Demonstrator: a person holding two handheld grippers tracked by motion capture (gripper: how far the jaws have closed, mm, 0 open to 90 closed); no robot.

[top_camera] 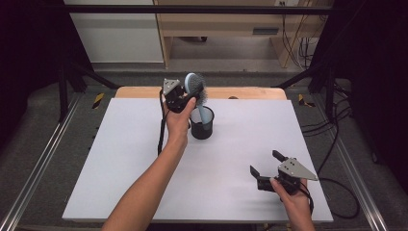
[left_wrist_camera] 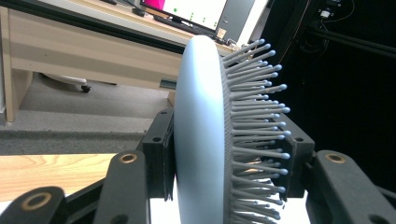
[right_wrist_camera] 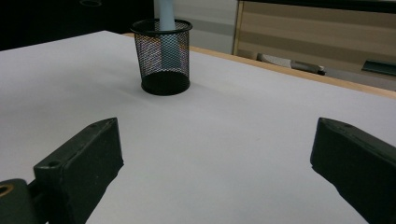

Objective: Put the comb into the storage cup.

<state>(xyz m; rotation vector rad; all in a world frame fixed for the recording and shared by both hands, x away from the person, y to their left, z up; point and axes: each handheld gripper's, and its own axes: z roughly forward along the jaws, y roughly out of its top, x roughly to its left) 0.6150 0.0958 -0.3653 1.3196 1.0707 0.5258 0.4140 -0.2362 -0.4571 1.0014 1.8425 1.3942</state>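
Just above the middle of the high view, the left gripper (top_camera: 186, 97) holds a pale blue hairbrush (top_camera: 194, 87) by its head, the fingers (left_wrist_camera: 159, 154) pressed against the smooth back on one side and into the grey bristles on the other. In the left gripper view the brush head stands edge-on in the centre of the frame, its rounded back to the left and the ball-tipped bristles fanning out to the right. The brush handle points down into a black mesh pen cup (top_camera: 201, 124), which stands upright on the white tabletop (top_camera: 120, 163) just below the gripper; whether the handle touches the cup's bottom cannot be told.

In the right gripper view the cup (right_wrist_camera: 161, 56) sits in the upper left of the frame with the blue handle (right_wrist_camera: 167, 32) seen rising out of it and showing through the mesh.

The right gripper (top_camera: 267, 169) rests low at the lower right of the high view, well apart from the cup, its fingers (right_wrist_camera: 79, 163) spread wide with only bare tabletop between them. A strip of wood (top_camera: 240, 93) edges the far side of the tabletop.
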